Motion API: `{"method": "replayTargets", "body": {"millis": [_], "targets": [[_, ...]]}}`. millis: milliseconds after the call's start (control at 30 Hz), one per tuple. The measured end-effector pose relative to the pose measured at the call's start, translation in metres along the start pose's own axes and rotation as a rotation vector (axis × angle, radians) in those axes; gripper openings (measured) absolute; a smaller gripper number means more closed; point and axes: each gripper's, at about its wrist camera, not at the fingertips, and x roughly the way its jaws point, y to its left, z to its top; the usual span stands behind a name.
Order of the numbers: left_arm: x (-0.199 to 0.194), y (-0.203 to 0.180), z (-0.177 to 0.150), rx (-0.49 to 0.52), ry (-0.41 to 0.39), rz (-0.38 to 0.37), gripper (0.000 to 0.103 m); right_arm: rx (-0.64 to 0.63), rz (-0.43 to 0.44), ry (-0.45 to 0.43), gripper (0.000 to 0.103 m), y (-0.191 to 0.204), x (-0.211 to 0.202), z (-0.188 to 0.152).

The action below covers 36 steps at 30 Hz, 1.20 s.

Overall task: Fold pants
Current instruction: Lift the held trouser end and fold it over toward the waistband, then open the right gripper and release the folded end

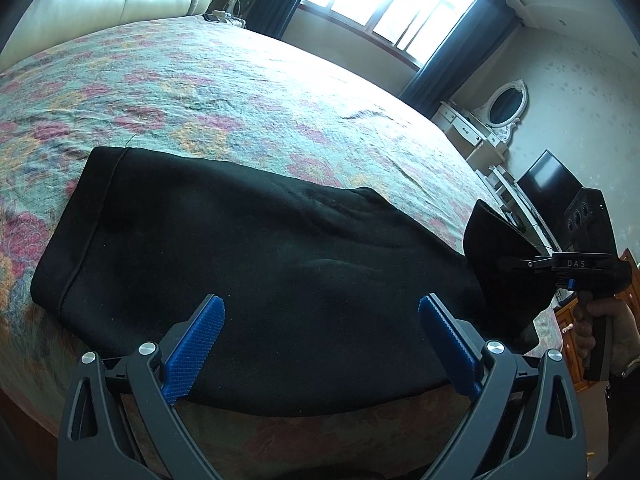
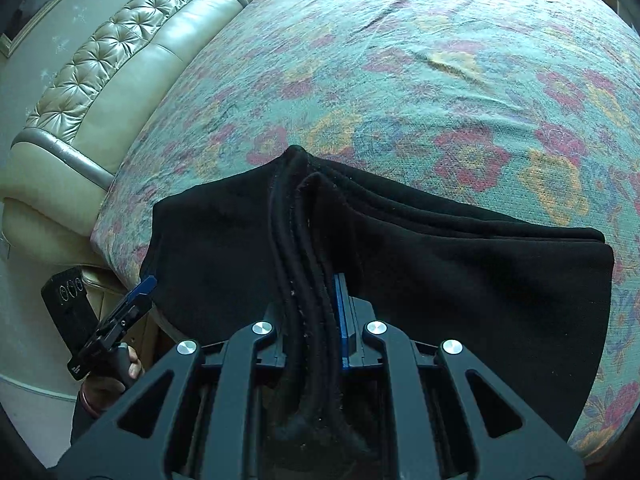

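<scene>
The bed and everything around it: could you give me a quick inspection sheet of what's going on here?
Surface: bed with floral bedspread, slightly wrinkled.
Job's things: black pants lying across the near edge; one end lifted.
Clutter: nothing seen on the bedspread.
Grippers: left gripper open, over the pants; right gripper shut on bunched pants fabric.
Cables: nothing seen clearly.
Surroundings: tufted headboard, window with dark curtains, dressing table with oval mirror, television.

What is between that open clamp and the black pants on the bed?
Nothing visible. The left gripper hangs open over the black pants, which lie on the floral bedspread. The right gripper is shut on the pants' lifted end.
</scene>
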Motion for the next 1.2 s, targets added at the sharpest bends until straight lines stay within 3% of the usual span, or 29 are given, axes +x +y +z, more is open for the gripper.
{"method": "replayTargets", "body": {"millis": [267,533,700,833,933,1033,1100,1200], "targets": [[0.002,0.006,-0.001,-0.012,0.006,0.002,0.097,-0.011,-0.054,0.023,0.015,0.010,0.035,-0.004],[0.006,0.009,-0.004,-0.021,0.019,0.010,0.097,0.028,-0.003,0.022,0.053,0.015,0.061,-0.017],[0.008,0.011,-0.008,-0.028,0.028,0.016,0.097,0.069,0.090,-0.003,0.063,0.022,0.070,-0.023],[0.010,0.010,-0.010,-0.020,0.032,0.021,0.097,0.056,0.094,-0.005,0.067,0.027,0.075,-0.024],[0.011,0.010,-0.008,-0.018,0.032,0.018,0.097,0.078,0.173,-0.034,0.067,0.021,0.060,-0.024],[0.011,0.010,-0.009,-0.019,0.032,0.017,0.097,0.079,0.228,-0.116,0.067,0.008,0.023,-0.030],[0.011,0.010,-0.009,-0.017,0.033,0.017,0.097,0.068,0.240,-0.185,0.067,-0.009,-0.011,-0.039],[0.011,0.008,-0.009,-0.014,0.032,0.019,0.097,0.119,0.194,-0.289,0.079,-0.058,-0.064,-0.060]]}}
